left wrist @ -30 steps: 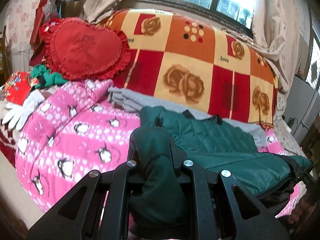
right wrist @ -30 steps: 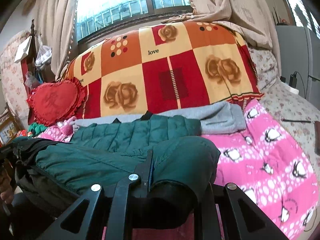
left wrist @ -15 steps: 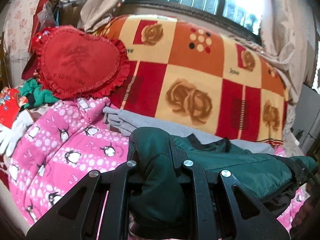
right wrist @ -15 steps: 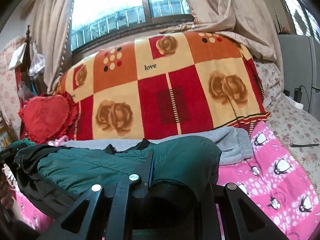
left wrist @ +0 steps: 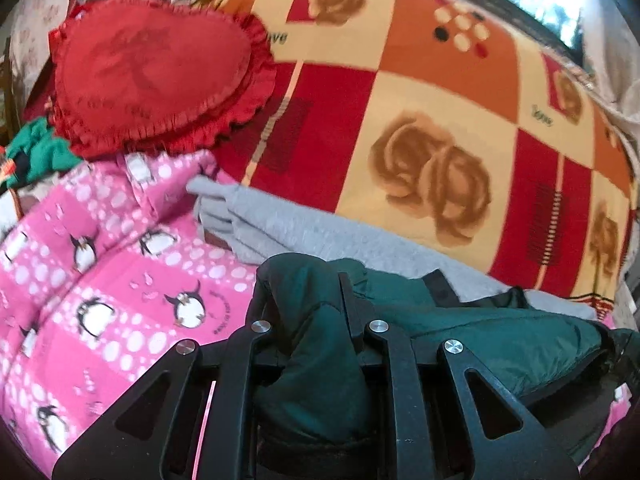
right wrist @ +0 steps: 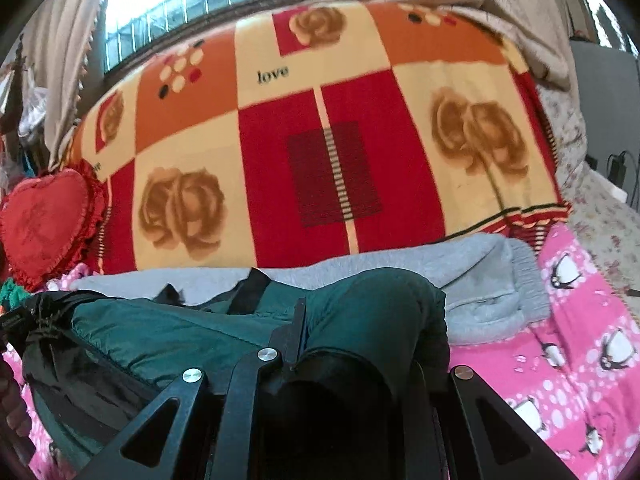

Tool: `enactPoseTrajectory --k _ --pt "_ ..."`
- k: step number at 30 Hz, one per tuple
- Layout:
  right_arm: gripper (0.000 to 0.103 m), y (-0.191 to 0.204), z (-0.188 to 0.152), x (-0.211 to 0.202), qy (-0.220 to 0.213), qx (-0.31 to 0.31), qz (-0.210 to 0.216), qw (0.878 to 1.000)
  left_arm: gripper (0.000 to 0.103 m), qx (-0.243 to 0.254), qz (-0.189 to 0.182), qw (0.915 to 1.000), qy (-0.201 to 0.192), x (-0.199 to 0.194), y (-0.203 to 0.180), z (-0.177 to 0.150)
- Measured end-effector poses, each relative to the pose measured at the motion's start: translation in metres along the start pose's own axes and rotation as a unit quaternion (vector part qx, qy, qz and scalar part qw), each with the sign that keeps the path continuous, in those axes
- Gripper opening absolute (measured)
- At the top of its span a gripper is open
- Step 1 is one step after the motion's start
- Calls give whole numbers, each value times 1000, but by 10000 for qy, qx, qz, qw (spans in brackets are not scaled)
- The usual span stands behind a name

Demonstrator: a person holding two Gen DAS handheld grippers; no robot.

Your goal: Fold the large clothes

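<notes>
A dark green quilted jacket (left wrist: 480,332) hangs between my two grippers above the pink penguin bedspread (left wrist: 100,280). My left gripper (left wrist: 308,292) is shut on a bunched corner of it. My right gripper (right wrist: 360,320) is shut on the other corner (right wrist: 372,304), which drapes over and hides the fingers. The jacket's body (right wrist: 168,332) stretches left in the right wrist view, with its black lining hanging below. It is held close to the folded grey garment (right wrist: 480,280).
A folded grey garment (left wrist: 304,232) lies across the bed against a big red, orange and cream rose blanket (left wrist: 400,120). A red heart cushion (left wrist: 152,68) leans at the left. Window and curtains stand behind. The bedspread (right wrist: 580,340) extends right.
Both grippers have carried the jacket forward toward the rose blanket and grey garment, which now look closer and larger. Both grips are unchanged.
</notes>
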State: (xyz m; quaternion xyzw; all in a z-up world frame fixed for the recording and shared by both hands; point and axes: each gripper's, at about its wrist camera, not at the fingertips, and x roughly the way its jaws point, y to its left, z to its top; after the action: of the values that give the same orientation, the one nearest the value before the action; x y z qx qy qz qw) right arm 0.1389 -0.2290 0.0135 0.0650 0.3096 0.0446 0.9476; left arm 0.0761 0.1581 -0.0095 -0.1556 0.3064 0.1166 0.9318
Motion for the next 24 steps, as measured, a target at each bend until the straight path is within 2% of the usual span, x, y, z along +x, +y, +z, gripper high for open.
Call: enactPoseTrajectory --k 10,14,17,21,24 --pt "15 -1 -5 56 563 -108 -204 9981 19 338 405 9980 340 54 -14 -9" --pt "19 -5 -12 82 981 -54 -96 9951 21 283 252 9977 571 80 -10 -10" --pt "20 -9 -16 97 1176 97 -3 9930 21 273 181 9978 581 92 -11 -11" --pt "20 -3 -19 99 1201 42 -140 9927 21 309 172 9976 595 100 -15 -12" --pt "22 -5 -20 93 1182 179 -61 9928 22 212 66 9976 658 98 -12 -8"
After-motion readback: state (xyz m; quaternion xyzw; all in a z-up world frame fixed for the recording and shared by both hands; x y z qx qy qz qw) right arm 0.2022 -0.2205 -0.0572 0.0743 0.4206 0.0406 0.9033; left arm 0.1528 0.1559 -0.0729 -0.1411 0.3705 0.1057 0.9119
